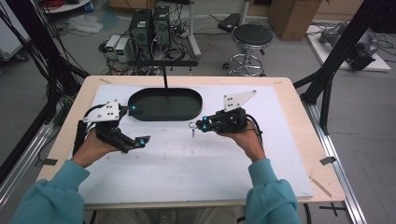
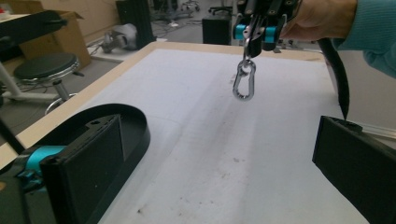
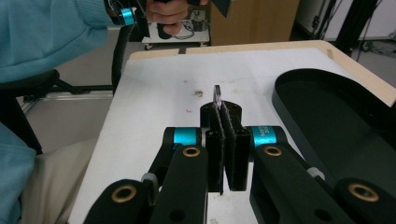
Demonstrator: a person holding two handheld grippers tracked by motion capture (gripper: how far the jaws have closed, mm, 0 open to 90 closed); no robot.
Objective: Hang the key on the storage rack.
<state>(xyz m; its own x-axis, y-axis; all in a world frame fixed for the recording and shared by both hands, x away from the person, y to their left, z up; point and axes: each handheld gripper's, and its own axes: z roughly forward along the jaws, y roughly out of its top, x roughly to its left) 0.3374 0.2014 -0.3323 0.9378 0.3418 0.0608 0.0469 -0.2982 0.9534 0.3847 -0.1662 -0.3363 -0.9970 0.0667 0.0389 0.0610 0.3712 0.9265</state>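
Observation:
A small silver carabiner (image 1: 192, 127) hangs from my right gripper (image 1: 201, 124), which is shut on its top ring just above the white mat. In the left gripper view the carabiner (image 2: 244, 82) dangles below the right gripper (image 2: 254, 33), clear of the mat. From the right gripper view the shut jaws pinch the ring (image 3: 216, 95), seen edge-on. My left gripper (image 1: 139, 124) stands open and holds nothing, right beside the left end of the black oval tray (image 1: 140, 97). Its jaws are spread wide in its own view (image 2: 222, 128).
The empty tray (image 3: 327, 116) lies at the back centre of the white mat (image 1: 187, 158). A thin black post with a crossbar (image 1: 164, 70) rises behind it. The tray's rim (image 2: 137, 128) is close to the left jaw. The wooden table edge (image 1: 299, 121) frames the mat.

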